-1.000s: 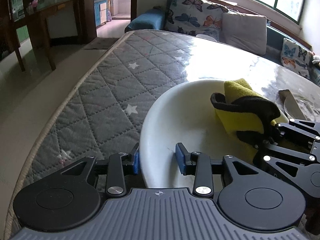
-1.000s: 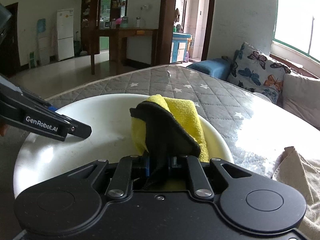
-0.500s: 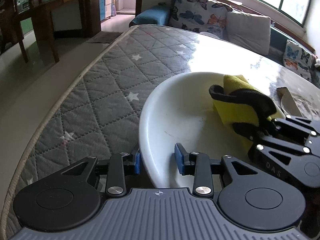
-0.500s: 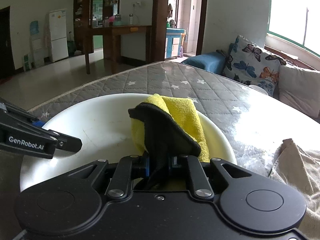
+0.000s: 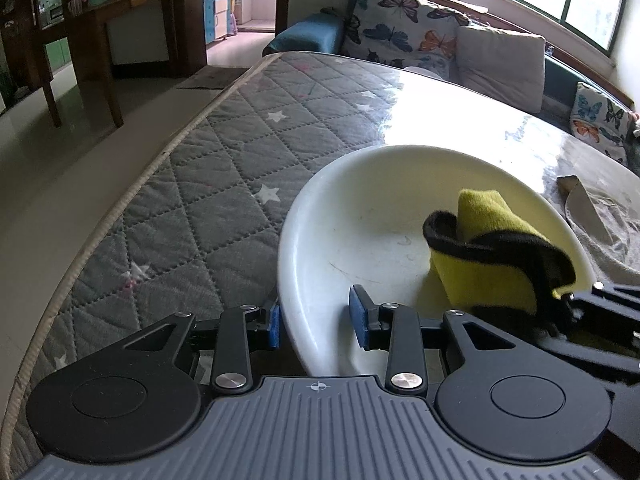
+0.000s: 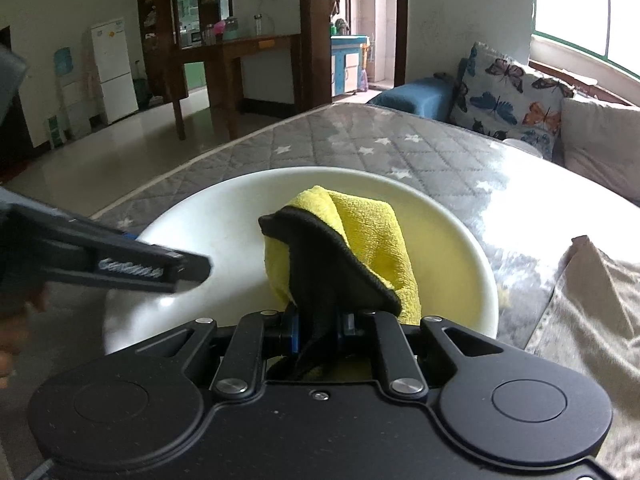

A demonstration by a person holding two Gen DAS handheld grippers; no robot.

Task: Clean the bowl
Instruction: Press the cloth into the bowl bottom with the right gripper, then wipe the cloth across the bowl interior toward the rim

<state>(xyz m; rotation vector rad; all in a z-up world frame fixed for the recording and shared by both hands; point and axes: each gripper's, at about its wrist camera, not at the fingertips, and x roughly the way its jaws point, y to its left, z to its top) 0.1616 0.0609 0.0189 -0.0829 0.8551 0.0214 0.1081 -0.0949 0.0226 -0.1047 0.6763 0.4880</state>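
A wide white bowl (image 5: 360,208) rests on the quilted grey table cover. My left gripper (image 5: 316,322) straddles the bowl's near rim, one blue pad outside and one inside, jaws closed on the rim. My right gripper (image 6: 318,330) is shut on a folded yellow cloth with black trim (image 6: 360,240), held inside the bowl (image 6: 224,204). The cloth (image 5: 492,252) shows at the bowl's right side in the left wrist view, and the left gripper's arm (image 6: 120,268) shows at the left in the right wrist view.
A beige cloth (image 6: 592,304) lies on the table right of the bowl. The grey cover's edge (image 5: 120,208) runs along the left. Butterfly cushions (image 5: 400,28) and a sofa stand beyond the table; a wooden desk (image 6: 240,64) stands on the floor farther off.
The cloth has shifted toward the bowl's right and near side. The left gripper stays on the rim; its arm looks blurred and closer in the right wrist view.
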